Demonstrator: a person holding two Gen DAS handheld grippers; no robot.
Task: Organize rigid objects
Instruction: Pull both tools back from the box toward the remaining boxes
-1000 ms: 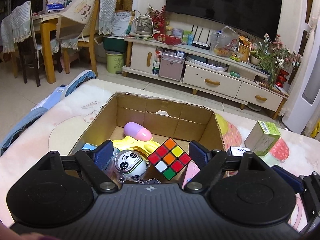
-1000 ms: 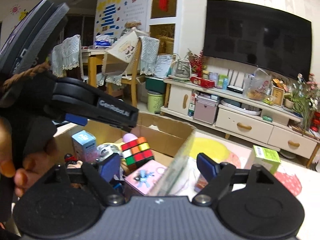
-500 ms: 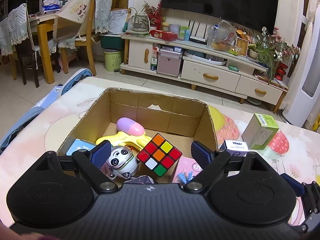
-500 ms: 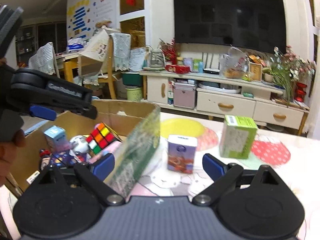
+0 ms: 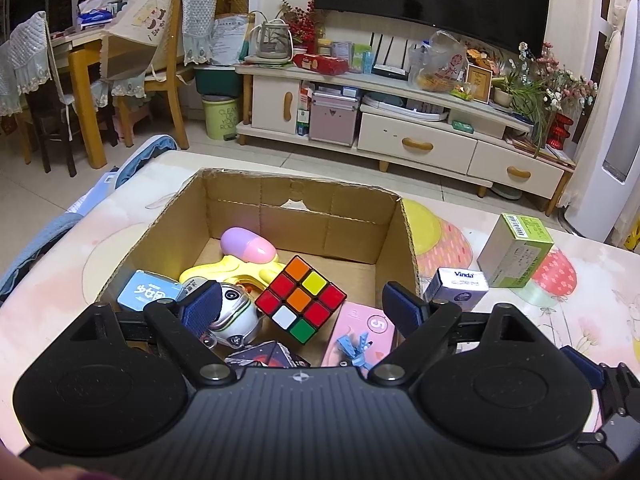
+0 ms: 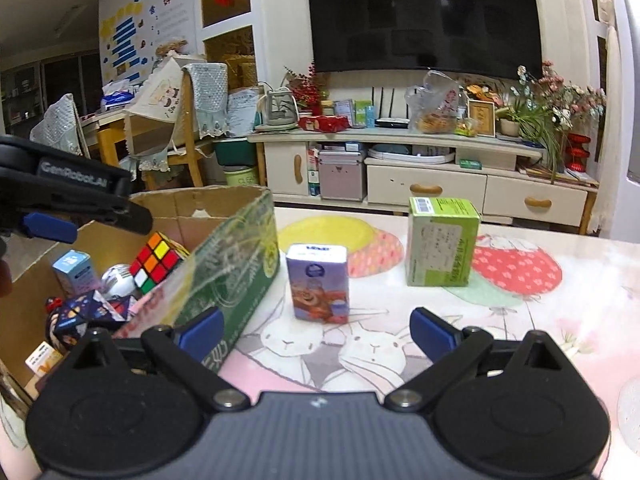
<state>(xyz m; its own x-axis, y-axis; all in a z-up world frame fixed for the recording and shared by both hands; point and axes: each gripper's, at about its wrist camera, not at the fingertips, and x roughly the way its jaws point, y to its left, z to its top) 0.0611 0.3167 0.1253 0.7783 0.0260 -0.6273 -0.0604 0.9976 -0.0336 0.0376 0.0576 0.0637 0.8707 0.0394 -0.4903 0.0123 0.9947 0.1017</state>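
Observation:
A cardboard box (image 5: 362,240) on the table holds a Rubik's cube (image 5: 301,299), a panda ball (image 5: 236,314), a pink-purple capsule (image 5: 248,245), a yellow toy (image 5: 230,270), a blue carton (image 5: 150,290) and a pink box (image 5: 362,326). My left gripper (image 5: 301,308) hovers over the box's near end, open, holding nothing. Right of the box stand a purple Vinda tissue pack (image 6: 318,288) and a green carton (image 6: 440,242). My right gripper (image 6: 316,330) is low over the table, jaws opening. The tissue pack stands just ahead of its fingertips, untouched.
The box's green printed outer wall (image 6: 236,276) is close to my right gripper's left finger (image 6: 200,330). The left gripper (image 6: 72,196) hangs over the box in the right wrist view. Cartoon-print cloth (image 6: 520,320) covers the table. A TV cabinet (image 5: 420,140) stands behind.
My right gripper swung right, from over the box to the table in front of the tissue pack, sank a little, and its jaws widened. The left gripper stayed put.

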